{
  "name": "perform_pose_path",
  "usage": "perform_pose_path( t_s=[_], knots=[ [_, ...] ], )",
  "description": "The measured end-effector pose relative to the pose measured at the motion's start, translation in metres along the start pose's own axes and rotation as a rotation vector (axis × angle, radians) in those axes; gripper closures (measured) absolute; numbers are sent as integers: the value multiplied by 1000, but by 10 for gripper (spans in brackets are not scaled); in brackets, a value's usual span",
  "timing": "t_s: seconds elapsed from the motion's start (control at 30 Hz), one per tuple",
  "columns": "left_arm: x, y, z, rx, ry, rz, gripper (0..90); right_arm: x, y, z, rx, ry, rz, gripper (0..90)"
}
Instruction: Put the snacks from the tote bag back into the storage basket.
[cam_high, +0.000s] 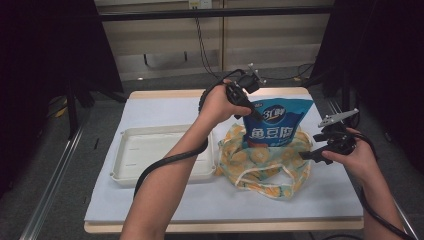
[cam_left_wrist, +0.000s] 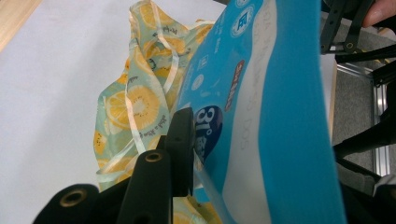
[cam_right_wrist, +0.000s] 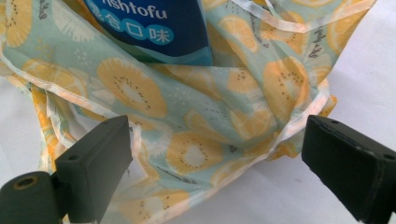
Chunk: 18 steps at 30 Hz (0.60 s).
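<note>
You are gripping the blue snack pouch near its top edge with your left tool; its jaws are pinching the film as the pouch is standing in the lemon-print cloth bag on the counter. The pouch looks light, crinkly and slick, so hold it by the flat top seal. Your right tool is hanging with jaws wide apart at the soft, floppy cloth; take it by the stitched rim.

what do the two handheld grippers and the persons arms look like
Both the left gripper and the right gripper are black with blocky black jaws, each trailing a thick black cable. The right carries a grey three-cornered plate. Both forearms are bare, no sleeves.
</note>
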<state>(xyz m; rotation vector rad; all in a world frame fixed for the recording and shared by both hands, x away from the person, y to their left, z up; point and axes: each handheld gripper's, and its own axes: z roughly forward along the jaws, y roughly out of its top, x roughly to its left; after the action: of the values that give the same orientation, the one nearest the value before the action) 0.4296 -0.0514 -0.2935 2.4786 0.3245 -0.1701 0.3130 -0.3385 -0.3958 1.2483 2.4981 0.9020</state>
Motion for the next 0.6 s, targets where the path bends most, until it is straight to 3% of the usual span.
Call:
perform_pose_path(
  t_s=[0.3,0.6],
  knots=[
    [1,0,1,5,-13,-11,644,2,1,2,3,5,-12,84],
    [-3,2,3,16,9,10,868,1,0,1,0,5,-14,88]
  ],
)
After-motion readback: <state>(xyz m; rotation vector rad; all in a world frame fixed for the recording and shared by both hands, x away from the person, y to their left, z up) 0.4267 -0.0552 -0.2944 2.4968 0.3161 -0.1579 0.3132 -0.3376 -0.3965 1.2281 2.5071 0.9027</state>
